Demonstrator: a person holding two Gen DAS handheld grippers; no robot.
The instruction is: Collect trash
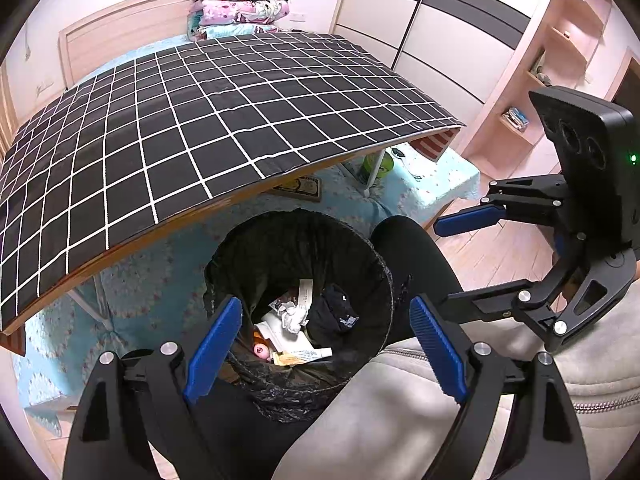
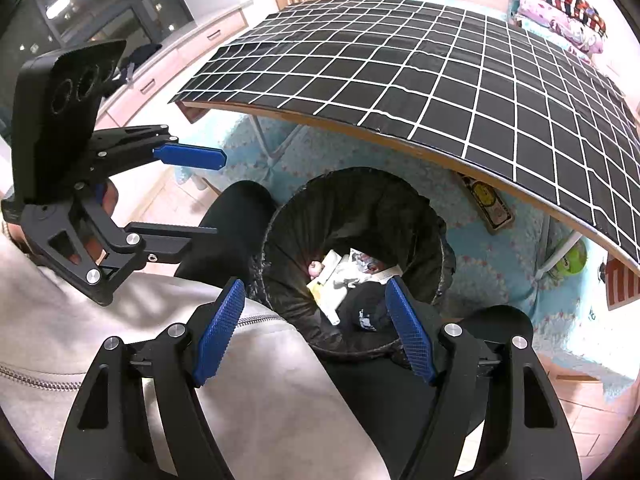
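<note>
A round bin with a black liner (image 1: 240,248) stands on the floor between the person's knees; it also shows in the right wrist view (image 2: 400,200). Inside lie crumpled white paper (image 1: 294,316), a white tube (image 1: 308,354), a black cloth item (image 1: 338,312) and other scraps. My left gripper (image 1: 326,350) is open and empty, hovering right above the bin's mouth. My right gripper (image 2: 316,326) is open and empty above the bin's near rim; it shows at the right in the left wrist view (image 1: 452,264).
A table with a black, white-gridded cloth (image 1: 200,120) overhangs the bin. A bed with a blue quilt (image 1: 140,280) lies beneath and behind. The person's legs (image 1: 416,252) and grey jacket (image 1: 400,412) flank the bin. A wardrobe (image 1: 440,20) stands at the back right.
</note>
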